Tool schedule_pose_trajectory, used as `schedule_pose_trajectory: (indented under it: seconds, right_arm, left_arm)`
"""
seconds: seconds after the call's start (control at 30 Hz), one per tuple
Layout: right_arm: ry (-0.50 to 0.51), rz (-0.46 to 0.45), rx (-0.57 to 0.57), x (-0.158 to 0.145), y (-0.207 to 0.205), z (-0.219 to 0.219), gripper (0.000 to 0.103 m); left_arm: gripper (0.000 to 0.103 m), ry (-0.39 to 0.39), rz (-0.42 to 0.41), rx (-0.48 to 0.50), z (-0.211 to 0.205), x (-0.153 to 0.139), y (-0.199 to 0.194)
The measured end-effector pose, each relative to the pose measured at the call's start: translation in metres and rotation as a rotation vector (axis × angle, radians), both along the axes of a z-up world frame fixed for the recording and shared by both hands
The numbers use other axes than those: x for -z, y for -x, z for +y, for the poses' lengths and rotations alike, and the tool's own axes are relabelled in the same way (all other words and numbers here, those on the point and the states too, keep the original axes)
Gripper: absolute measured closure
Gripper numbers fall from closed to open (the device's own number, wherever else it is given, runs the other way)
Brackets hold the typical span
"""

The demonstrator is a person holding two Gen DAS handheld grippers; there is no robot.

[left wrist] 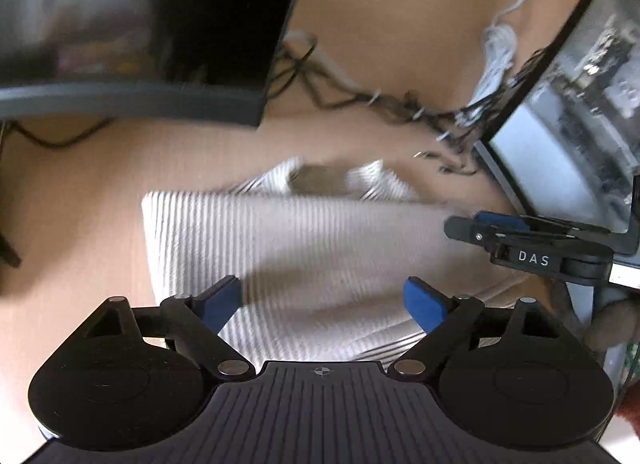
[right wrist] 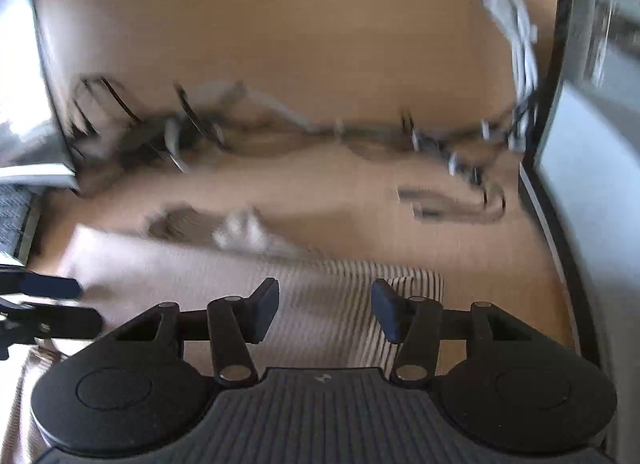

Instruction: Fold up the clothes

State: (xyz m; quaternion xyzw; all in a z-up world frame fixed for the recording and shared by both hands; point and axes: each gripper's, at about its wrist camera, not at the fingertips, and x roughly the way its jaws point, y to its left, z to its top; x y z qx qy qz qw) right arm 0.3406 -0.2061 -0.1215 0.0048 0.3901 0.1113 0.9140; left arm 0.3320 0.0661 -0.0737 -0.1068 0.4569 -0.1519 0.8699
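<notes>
We see bare table [left wrist: 80, 192] around the striped shirt [left wrist: 280, 240]. Both our left gripper [left wrist: 326, 300] and right gripper [right wrist: 325, 310] hang over it, jaws apart.

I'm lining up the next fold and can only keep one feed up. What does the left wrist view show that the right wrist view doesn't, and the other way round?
Only the left wrist view shows the dark monitor at upper left, the shirt's neckline, and its left edge lying on the table.

Only the right wrist view shows the shirt's right corner and bare table beyond it.

Both show the striped shirt spread flat, the tangle of cables behind it, the screen on the right, and both grippers open over the cloth: left gripper, right gripper.
</notes>
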Motion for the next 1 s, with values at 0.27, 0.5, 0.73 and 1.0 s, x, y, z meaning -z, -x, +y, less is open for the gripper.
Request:
schedule_pose_trajectory:
  seconds: [0.27,0.5,0.73,1.0]
  right_arm:
    - [0.05,-0.051,-0.018,-0.005,0.032,-0.001,0.052]
    - [0.068,-0.07,-0.03,-0.001,0.065,-0.002,0.052]
    - [0.113,-0.072,-0.034,-0.011,0.068,0.005,0.052]
    - [0.119,0.012,-0.017,0.006,0.062,-0.012,0.051]
  left_arm:
    - [0.012,0.02,-0.032,-0.001,0.016,-0.013,0.017]
    - [0.016,-0.006,-0.006,0.034,0.013,-0.002,0.034]
    - [0.018,-0.035,-0.018,0.021,0.026,-0.013,0.041]
    - [0.017,-0.059,0.035,-0.063,0.047,-0.003,0.029]
